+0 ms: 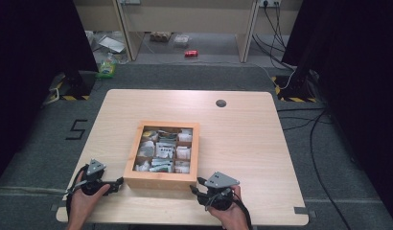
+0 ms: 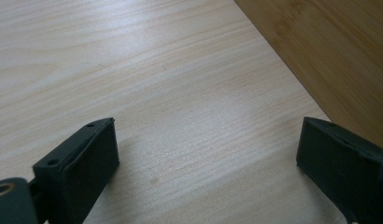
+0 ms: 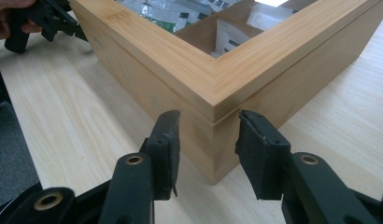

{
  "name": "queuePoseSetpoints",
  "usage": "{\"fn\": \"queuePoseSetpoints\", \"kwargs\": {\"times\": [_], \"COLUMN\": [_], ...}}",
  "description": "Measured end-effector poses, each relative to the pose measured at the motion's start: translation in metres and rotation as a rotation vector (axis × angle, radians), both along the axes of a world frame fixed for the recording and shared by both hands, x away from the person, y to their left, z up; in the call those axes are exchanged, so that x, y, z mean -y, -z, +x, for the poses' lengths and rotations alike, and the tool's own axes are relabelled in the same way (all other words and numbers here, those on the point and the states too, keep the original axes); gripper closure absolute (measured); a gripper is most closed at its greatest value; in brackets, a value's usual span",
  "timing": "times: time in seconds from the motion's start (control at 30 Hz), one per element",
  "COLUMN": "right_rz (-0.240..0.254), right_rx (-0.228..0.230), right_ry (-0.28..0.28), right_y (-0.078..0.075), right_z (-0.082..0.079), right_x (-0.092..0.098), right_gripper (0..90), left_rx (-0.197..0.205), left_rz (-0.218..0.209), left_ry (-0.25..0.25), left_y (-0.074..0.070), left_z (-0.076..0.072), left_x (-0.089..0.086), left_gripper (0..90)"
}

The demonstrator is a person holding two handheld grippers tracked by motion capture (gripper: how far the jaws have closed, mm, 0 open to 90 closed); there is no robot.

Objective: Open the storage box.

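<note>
A square wooden box (image 1: 162, 179) with a glass-windowed lid is seen on a pale wooden table (image 1: 242, 143), set toward the person's side and a little left of the middle. Its near right corner is straddled by the right gripper (image 3: 207, 149): in the right gripper view one black jaw is placed on each side of that corner, level with the seam between lid and base. The jaws are partly closed, narrow slivers of gap are seen between pads and wood, and no firm grasp on the corner can be confirmed. In the high view the right gripper (image 1: 200, 188) is held just beside that corner, low over the table edge.

The left gripper (image 1: 119, 183) is held at the box's near left corner. In the left gripper view its jaws are spread wide over bare tabletop with nothing between them, and the box's wooden side (image 2: 329, 60) is seen close past the right-hand jaw.

Inside the box, wooden dividers form small compartments. These are filled with small paper sachets (image 1: 165, 151), white, grey and green, several printed with dark labels.
</note>
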State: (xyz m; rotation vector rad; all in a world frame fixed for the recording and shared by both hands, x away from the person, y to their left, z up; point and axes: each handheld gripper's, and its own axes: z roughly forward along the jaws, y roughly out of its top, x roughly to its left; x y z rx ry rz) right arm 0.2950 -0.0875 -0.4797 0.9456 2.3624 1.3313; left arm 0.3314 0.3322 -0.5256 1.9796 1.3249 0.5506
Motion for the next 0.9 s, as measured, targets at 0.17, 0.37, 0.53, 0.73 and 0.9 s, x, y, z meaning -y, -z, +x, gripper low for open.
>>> {"fn": "queuePoseSetpoints", "kwargs": {"times": [0.17, 0.37, 0.53, 0.73, 0.9], "right_rz": [0.01, 0.009, 0.017, 0.031, 0.05], "right_rx": [0.007, 0.01, 0.02, 0.028, 0.041], "right_ry": [0.008, 0.009, 0.013, 0.011, 0.012], "right_y": [-0.001, -0.001, -0.002, -0.004, -0.011], "right_z": [0.003, 0.003, 0.002, 0.002, 0.004], "right_x": [0.0, 0.0, 0.0, 0.0, -0.003], "right_gripper": [61.3, 61.3, 61.9, 62.9, 62.2], "left_rx": [0.0, 0.0, 0.0, 0.0, 0.0], "left_rz": [0.0, 0.0, 0.0, 0.0, 0.0], "left_ry": [0.0, 0.0, 0.0, 0.0, 0.0], "left_y": [0.0, 0.0, 0.0, 0.0, 0.0], "left_z": [0.0, 0.0, 0.0, 0.0, 0.0], "left_x": [0.0, 0.0, 0.0, 0.0, 0.0], "left_gripper": [5.1, 5.0, 5.0, 5.0, 5.0]}}
